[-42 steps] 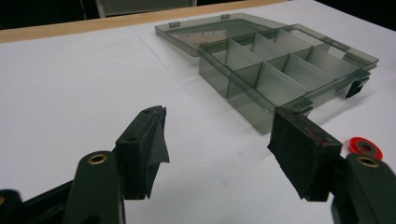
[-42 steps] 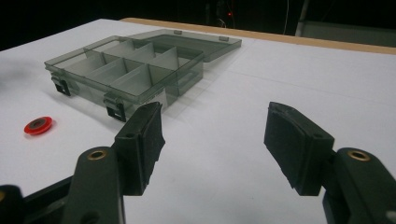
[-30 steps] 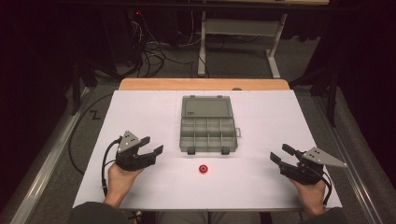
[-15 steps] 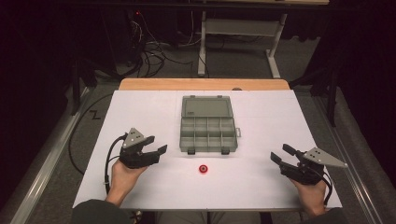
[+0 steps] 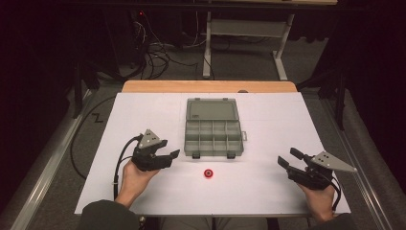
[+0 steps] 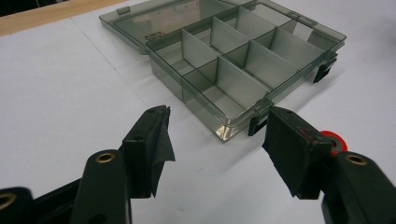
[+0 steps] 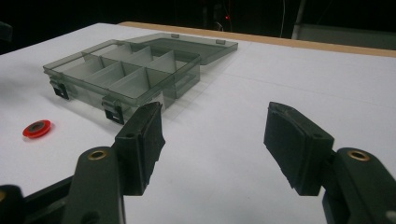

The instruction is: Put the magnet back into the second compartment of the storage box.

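On the white table [image 5: 143, 110] sits a grey box [image 5: 213, 139], lid flat open, compartments bare. Nearby lies a red ring [image 5: 208, 173]. Left gripper [image 5: 168, 157] and right gripper [image 5: 286, 159] both spread wide, pinching nothing; the left gripper's jaws have just been closing a little.

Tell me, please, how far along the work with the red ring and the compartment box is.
Done: the compartment box lies open, empty. In hand: the left gripper, jaws open, nears the red ring. Left: picking it up; perhaps boxing it. The right gripper is open.

Small print on organizer box lid [image 6: 154, 33], too blurry to read.
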### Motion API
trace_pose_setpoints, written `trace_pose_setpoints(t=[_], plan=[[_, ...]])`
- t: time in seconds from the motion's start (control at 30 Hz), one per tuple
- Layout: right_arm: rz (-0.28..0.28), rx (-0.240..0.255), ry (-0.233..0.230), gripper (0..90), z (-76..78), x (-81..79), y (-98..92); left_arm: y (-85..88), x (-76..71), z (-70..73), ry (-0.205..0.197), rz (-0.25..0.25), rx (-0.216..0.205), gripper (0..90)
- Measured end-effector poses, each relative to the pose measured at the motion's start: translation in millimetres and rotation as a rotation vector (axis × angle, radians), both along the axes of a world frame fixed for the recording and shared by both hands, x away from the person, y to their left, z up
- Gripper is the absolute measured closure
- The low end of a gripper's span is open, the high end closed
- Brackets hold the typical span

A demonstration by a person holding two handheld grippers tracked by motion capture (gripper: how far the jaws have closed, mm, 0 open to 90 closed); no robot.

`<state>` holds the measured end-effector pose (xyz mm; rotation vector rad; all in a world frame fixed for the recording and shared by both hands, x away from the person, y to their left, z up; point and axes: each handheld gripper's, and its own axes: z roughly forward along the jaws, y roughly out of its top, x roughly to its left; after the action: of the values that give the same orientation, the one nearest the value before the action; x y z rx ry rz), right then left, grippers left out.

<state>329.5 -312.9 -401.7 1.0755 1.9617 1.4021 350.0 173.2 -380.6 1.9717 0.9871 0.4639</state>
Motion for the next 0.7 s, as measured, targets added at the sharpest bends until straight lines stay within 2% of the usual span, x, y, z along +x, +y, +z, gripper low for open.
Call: trace_pose_setpoints(t=[0.17,0.33,0.43,0.57,0.7], plan=[[0.002,0.000,0.000,39.2,0.0,-0.1,0.2,-8.8,5.2,1.5,0.044,-0.005,0.025,39.9],[0.003,0.000,-0.004,39.2,0.4,-0.7,0.2,-19.0,9.7,1.4,0.080,-0.031,0.046,40.2],[0.005,0.000,-0.005,39.3,0.7,-1.1,0.6,-25.4,10.6,2.2,0.090,-0.040,0.069,40.1],[0.006,-0.005,-0.009,39.6,0.7,-1.6,0.7,-31.1,11.9,2.6,0.111,-0.055,0.051,38.2],[0.007,-0.003,-0.006,39.6,0.6,-1.3,0.4,-36.9,13.3,2.7,0.118,-0.063,0.071,37.5]])
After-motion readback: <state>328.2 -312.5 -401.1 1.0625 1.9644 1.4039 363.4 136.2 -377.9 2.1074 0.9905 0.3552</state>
